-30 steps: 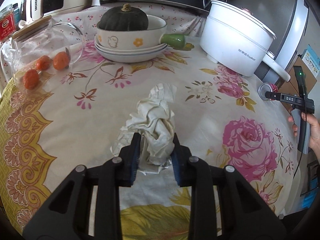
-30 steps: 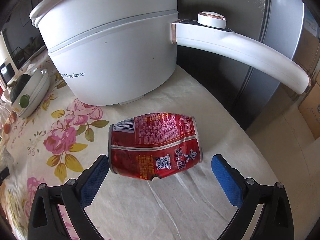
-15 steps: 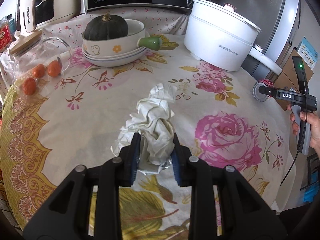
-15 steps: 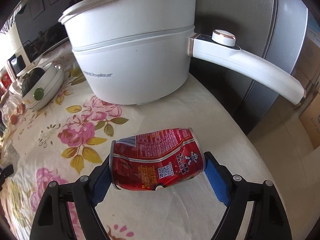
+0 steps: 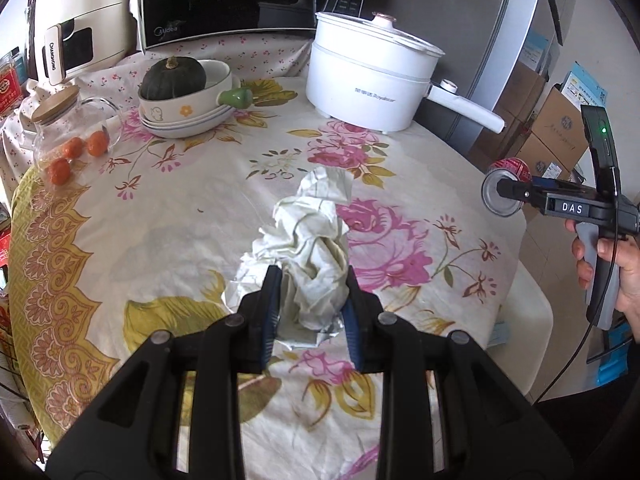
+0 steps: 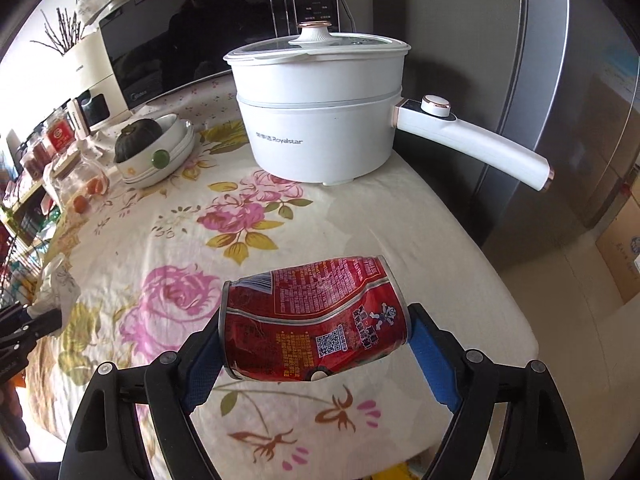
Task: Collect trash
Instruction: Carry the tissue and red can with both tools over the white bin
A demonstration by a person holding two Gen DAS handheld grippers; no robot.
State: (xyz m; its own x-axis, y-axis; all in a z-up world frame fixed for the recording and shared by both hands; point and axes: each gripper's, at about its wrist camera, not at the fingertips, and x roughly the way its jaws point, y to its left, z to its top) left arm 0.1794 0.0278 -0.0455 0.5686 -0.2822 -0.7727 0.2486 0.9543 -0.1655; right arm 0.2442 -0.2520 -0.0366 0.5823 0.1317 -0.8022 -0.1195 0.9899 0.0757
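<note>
Blue pads of my left gripper pinch a crumpled wad of white paper, jaws fairly narrow, wad bulging up and forward past the fingertips and held clear of the floral tablecloth. My right gripper is clamped end to end on a dented red can, one pad on each flat end, jaws wide because the can lies sideways between them; can is off the cloth, over the table's near right edge. From the left wrist view the same can shows end-on at the far right, with my right hand on the handle. Beyond the can: white electric pot with long handle, lid on, at the table's back right. Left of it, stacked white bowls with a dark green squash inside. Further left, glass jar on its side with small orange fruits. Microwave behind, grey fridge to the right.
</note>
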